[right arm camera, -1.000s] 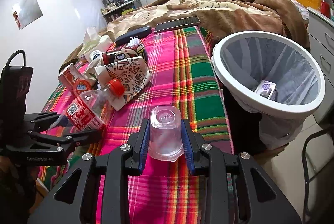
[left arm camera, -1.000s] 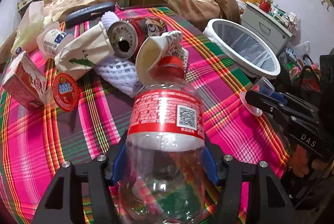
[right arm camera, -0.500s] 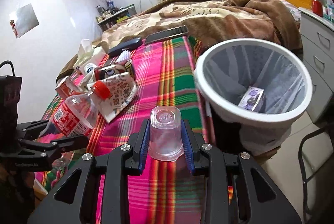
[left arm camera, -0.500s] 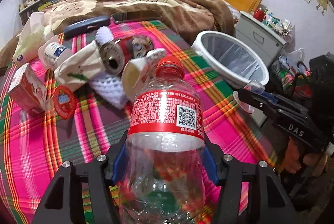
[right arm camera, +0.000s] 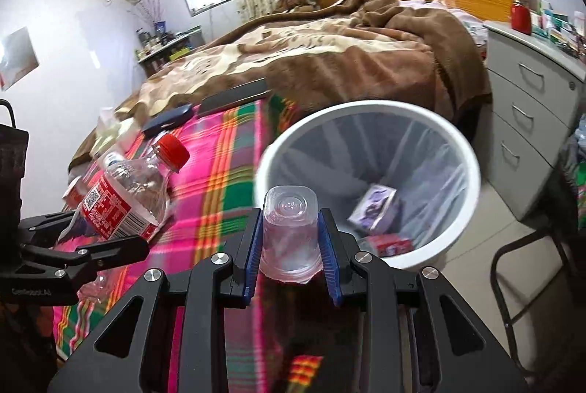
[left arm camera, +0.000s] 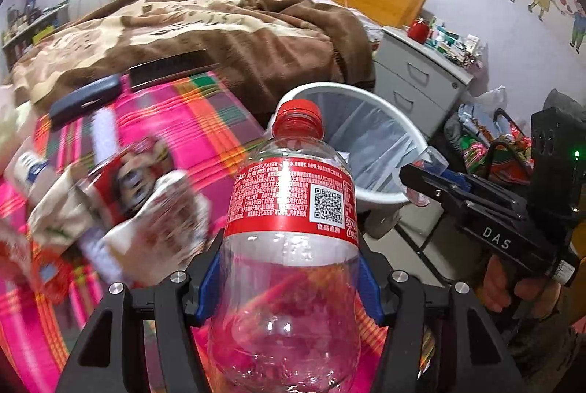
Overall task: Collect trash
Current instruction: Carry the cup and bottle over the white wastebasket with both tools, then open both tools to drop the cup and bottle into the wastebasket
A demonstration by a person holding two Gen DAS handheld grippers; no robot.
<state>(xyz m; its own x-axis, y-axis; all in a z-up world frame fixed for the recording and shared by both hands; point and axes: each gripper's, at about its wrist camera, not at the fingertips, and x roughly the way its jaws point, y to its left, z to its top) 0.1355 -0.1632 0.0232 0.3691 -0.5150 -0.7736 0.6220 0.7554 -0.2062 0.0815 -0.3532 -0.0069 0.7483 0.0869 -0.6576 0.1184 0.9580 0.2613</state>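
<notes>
My left gripper (left arm camera: 289,268) is shut on a clear plastic bottle (left arm camera: 289,210) with a red cap and red label, held above the plaid table edge; it also shows in the right wrist view (right arm camera: 121,195). My right gripper (right arm camera: 291,239) is shut on a clear plastic cup (right arm camera: 289,232), held upside down just before the near rim of the white bin (right arm camera: 366,180). The bin (left arm camera: 370,140) stands on the floor beside the table and holds a small purple box (right arm camera: 373,210) and a red wrapper. More trash (left arm camera: 121,195) lies blurred on the plaid cloth.
A bed with a brown blanket (right arm camera: 329,56) lies behind the table. A grey drawer cabinet (right arm camera: 531,122) stands right of the bin. A phone (left arm camera: 168,69) and a dark case (left arm camera: 84,100) lie at the table's far edge. Bags (left arm camera: 487,144) sit on the floor.
Both grippers have risen and swung right toward the bin with their loads. The bottle now points at the bin; the cup has reached the bin's near rim.
</notes>
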